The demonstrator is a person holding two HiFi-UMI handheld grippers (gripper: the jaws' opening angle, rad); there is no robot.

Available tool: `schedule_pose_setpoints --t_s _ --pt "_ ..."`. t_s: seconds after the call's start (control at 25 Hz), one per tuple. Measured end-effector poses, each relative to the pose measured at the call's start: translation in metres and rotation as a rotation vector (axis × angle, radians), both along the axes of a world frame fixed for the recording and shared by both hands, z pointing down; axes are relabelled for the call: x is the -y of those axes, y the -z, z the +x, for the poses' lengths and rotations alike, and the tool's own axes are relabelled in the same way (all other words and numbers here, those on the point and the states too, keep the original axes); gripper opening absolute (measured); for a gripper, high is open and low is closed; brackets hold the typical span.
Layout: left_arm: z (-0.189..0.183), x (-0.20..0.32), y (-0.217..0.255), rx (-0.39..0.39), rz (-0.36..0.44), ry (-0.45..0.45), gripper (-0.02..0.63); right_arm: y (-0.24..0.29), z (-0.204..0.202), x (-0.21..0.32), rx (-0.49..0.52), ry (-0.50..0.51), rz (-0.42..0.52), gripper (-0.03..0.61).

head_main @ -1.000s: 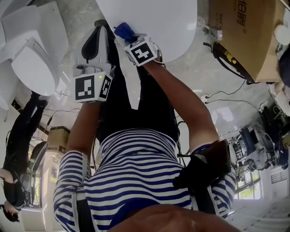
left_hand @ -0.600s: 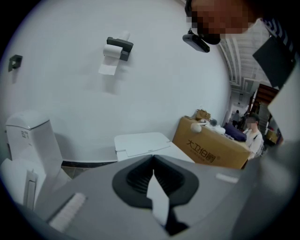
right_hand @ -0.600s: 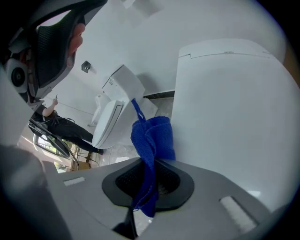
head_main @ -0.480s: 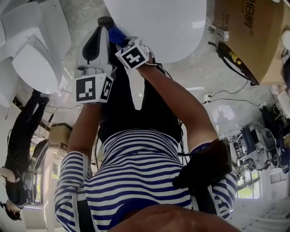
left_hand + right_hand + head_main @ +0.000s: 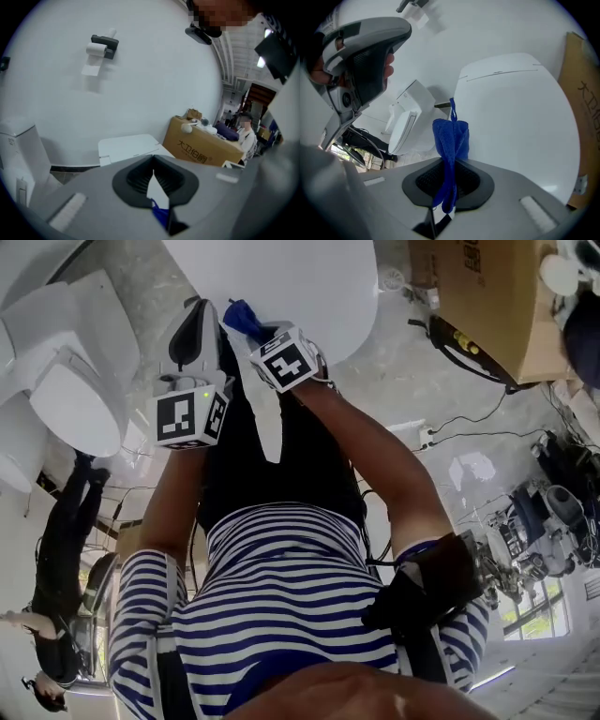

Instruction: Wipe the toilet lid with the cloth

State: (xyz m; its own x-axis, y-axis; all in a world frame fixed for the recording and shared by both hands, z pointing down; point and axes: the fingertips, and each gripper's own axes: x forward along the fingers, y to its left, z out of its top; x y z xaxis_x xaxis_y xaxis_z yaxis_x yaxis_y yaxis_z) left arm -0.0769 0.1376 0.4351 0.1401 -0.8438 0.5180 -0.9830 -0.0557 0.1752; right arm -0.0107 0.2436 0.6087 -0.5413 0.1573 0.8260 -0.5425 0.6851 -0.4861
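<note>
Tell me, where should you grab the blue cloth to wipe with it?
Pinch the blue textured cloth across its bunched narrow part, coming from the side away from the white toilet lid, as the right hand-held gripper does. The thick folded end then sticks out past the jaws, free to rub.

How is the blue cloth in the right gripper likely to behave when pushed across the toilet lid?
The cloth is probably floppy: it bunches in folds where the right gripper pinches it. Its textured weave may drag rather than slip on the smooth toilet lid.
</note>
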Motion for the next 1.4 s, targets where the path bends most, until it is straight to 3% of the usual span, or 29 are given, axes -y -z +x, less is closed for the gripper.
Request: schedule_pose_setpoints --t_s 0.24,0.4,0.8,1.16,1.4 --pt "0.063 0.026 0.013 -0.02 0.027 -0.091 0.003 0.013 0.082 0.055 -0.045 -0.097 0.103 0.049" --pt "0.102 0.035 0.004 -0.025 0.02 -0.144 0.003 -0.002 0.152 0.072 -0.126 -0.169 0.09 0.049" --pt "0.171 0.055 -0.006 -0.023 -0.018 -0.253 0.003 -0.016 0.263 0.106 -0.215 -0.311 0.082 0.049" --pt "0.182 0.059 -0.015 -0.005 -0.038 -0.286 0.003 -0.044 0.279 0.112 -0.232 -0.325 0.073 0.049" --pt "0.16 0.053 -0.024 0.003 -0.055 -0.265 0.003 -0.059 0.262 0.11 -0.235 -0.298 0.073 0.049"
